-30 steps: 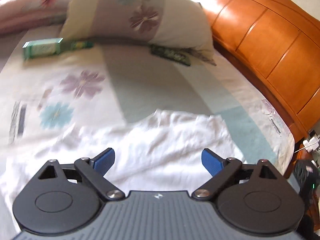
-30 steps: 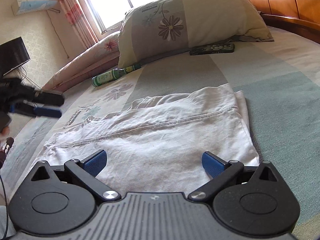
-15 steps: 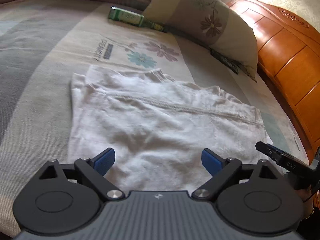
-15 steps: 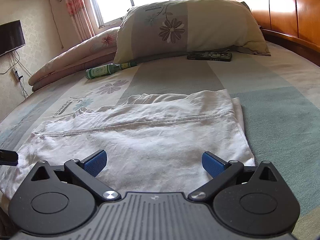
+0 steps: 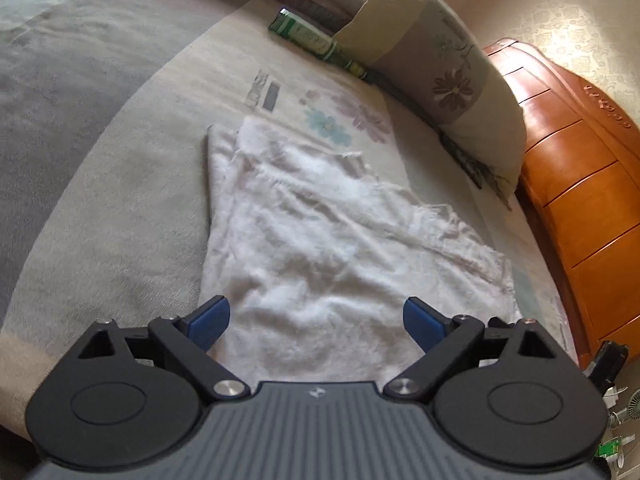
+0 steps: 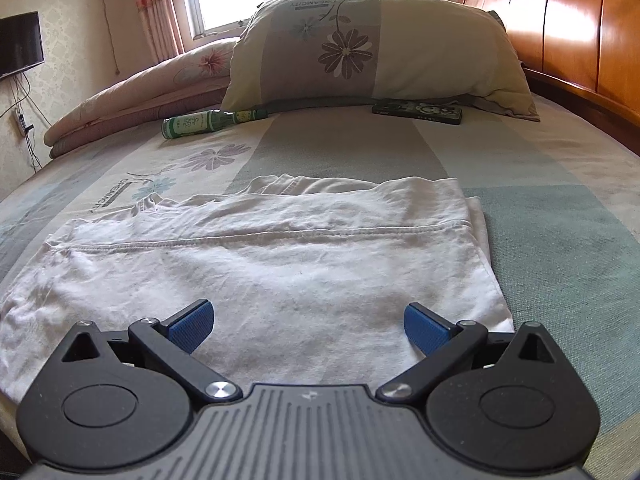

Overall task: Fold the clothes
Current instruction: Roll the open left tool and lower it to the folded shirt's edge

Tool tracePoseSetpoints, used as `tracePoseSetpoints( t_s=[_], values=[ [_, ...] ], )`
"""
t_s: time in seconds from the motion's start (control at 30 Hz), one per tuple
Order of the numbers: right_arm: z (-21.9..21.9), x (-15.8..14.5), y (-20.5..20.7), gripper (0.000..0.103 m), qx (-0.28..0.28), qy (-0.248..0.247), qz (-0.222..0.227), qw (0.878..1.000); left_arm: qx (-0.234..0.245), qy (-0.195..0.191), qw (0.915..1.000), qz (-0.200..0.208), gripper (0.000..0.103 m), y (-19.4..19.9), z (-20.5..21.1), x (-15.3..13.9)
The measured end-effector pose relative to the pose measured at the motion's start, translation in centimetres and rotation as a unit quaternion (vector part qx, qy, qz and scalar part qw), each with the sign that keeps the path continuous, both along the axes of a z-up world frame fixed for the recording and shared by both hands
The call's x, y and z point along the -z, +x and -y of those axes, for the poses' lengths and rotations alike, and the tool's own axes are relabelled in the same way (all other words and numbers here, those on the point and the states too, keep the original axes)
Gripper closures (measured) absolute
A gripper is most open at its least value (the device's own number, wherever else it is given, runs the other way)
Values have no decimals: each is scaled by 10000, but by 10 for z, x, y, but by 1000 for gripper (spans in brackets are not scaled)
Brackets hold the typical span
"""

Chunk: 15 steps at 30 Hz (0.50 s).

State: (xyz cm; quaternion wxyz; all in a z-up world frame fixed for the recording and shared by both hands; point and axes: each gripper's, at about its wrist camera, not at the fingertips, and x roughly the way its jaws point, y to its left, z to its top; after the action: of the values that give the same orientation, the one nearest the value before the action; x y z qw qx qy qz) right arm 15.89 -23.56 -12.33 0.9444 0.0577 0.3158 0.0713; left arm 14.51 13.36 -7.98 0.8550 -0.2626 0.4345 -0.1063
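From the left wrist camera, the left gripper (image 5: pixel 316 320) hangs over the near end of a white shirt (image 5: pixel 320 240), its blue pads (image 5: pixel 210 316) spread wide and grasping nothing. The shirt lies flat and partly folded on the bed sheet (image 5: pixel 120 200), stretching away toward a pillow (image 5: pixel 440 80); a green bottle (image 5: pixel 308 36) rests beside that pillow, and a wooden headboard (image 5: pixel 580 200) rises on the right. From the right wrist camera, the right gripper (image 6: pixel 308 324) is likewise spread apart and empty above the shirt (image 6: pixel 280 264), whose stitched hem runs across the view. Beyond it lie the bottle (image 6: pixel 200 122) and a dark phone (image 6: pixel 418 111) in front of the pillow (image 6: pixel 380 48).
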Motion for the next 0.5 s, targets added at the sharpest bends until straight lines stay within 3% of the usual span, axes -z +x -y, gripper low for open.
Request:
tracePoseSetpoints(
  t_s=[0.17, 0.3, 0.5],
  values=[
    [-2, 0, 0, 0, -7, -93, -3, 10000, 169, 11, 9999, -14, 9, -7, 1, -7],
    [-3, 0, -1, 0, -29, -120, 11, 9999, 210, -39, 9994, 275, 9, -5, -7, -20],
    [-9, -2, -7, 0, -139, -106, 45, 9998, 220, 90, 9994, 268, 9, 22, -25, -15]
  ],
)
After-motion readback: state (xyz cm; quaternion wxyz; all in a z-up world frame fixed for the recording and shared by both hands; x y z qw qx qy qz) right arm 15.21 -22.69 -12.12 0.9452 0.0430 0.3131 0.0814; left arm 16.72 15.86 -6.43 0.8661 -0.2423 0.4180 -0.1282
